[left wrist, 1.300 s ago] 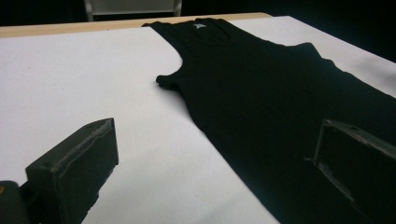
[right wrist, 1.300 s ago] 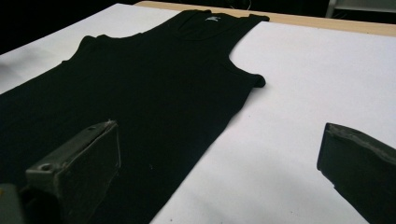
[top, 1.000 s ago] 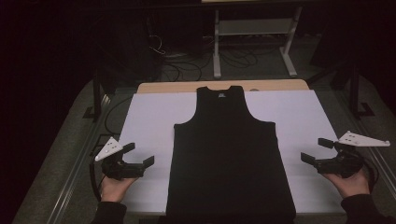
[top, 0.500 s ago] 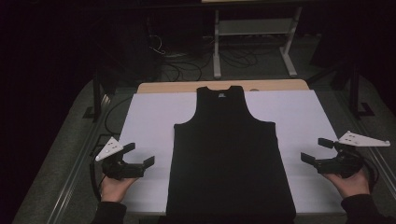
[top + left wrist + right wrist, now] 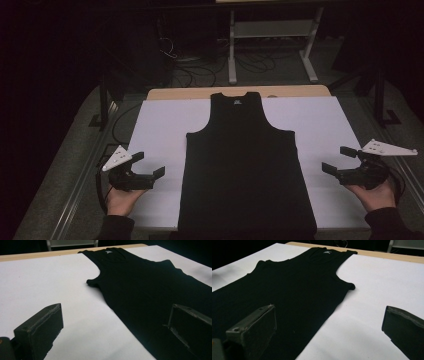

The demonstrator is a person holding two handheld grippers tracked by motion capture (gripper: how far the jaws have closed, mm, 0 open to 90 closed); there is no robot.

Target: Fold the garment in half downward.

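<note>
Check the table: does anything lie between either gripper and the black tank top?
Nothing visible does. The left gripper and the right gripper flank the tank top, jaws open, with bare white sheet between each and the nearest side edge.

The white sheet (image 5: 160,130) lies bare on both sides of the black top (image 5: 247,165), so each gripper has free room there. The top itself lies flat in the middle. Beyond the table's far edge stand frame legs (image 5: 232,47) and cables (image 5: 200,75).
</note>
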